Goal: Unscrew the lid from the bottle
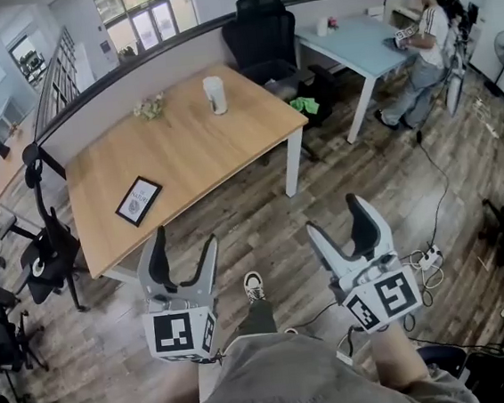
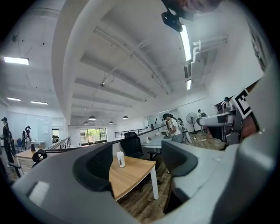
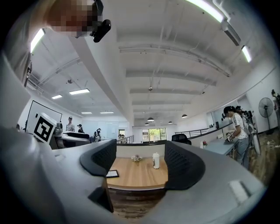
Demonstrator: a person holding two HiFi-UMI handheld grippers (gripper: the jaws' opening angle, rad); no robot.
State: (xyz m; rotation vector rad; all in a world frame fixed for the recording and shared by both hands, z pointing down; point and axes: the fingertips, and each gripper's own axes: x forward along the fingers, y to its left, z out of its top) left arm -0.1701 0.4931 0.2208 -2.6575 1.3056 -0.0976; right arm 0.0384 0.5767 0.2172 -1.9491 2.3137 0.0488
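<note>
- The bottle (image 1: pixel 214 94), white and upright, stands on the wooden tabletop (image 1: pixel 193 149) near its far edge, well apart from both grippers.
- A small bunch of flowers (image 1: pixel 149 107) lies to the bottle's left by the same edge. A dark-framed picture (image 1: pixel 139 200) lies flat nearer the front left corner.
- A black office chair (image 1: pixel 260 39) stands past the tabletop's far right corner. Beyond it, a person (image 1: pixel 423 44) stands at a pale blue desk (image 1: pixel 356 38).
- The left gripper (image 1: pixel 184 252) is held over the wooden floor, short of the tabletop. Its jaws stand wide apart with nothing between them, and the bottle shows far off through the gap.
- The right gripper (image 1: pixel 342 227) is held beside it at about the same height. Its jaws are likewise spread and empty, framing the distant tabletop.
- The wearer's shoe (image 1: pixel 254 285) shows on the floor between the two grippers.
</note>
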